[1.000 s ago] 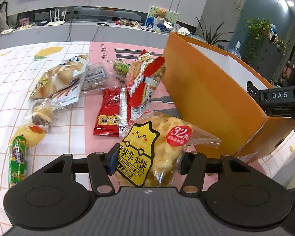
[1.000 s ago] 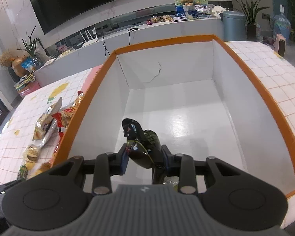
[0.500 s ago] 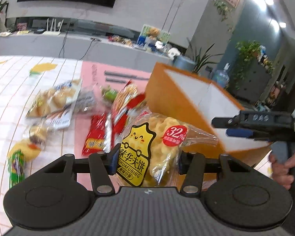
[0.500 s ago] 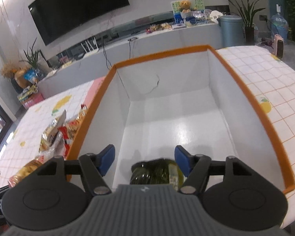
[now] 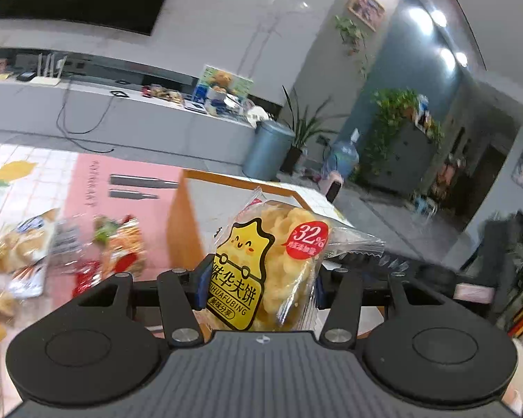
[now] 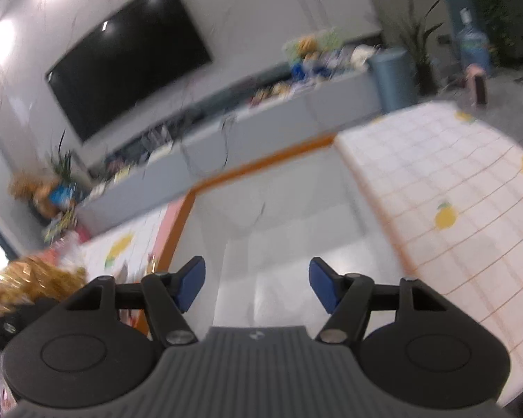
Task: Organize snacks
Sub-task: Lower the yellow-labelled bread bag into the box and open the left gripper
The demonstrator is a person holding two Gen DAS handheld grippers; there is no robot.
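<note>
The left gripper [image 5: 258, 287] is clamping a clear packet of yellow waffle biscuits [image 5: 272, 268] between its blue pads, holding it upright in the air (a cartoon label and a red "32%" sticker are facing the camera). Just beyond the packet, the orange box [image 5: 184, 230] with a white inside is standing on the table [image 5: 31, 181], its near corner pointing toward the camera. To the left of the box, other snack packets [image 5: 69, 247] are lying loose and blurred on the pink mat and checked cloth.

The right gripper [image 6: 257, 285] is hanging above the box [image 6: 261, 163] with its jaws spread wide and nothing between them; the view is smeared, so whatever is lying on the box floor cannot be made out.

The step in hand appears to be carrying the waffle packet to the box. The next move likely calls for lifting it over the orange rim, lowering it inside, and only then letting go, while the right gripper is keeping out of the way.
</note>
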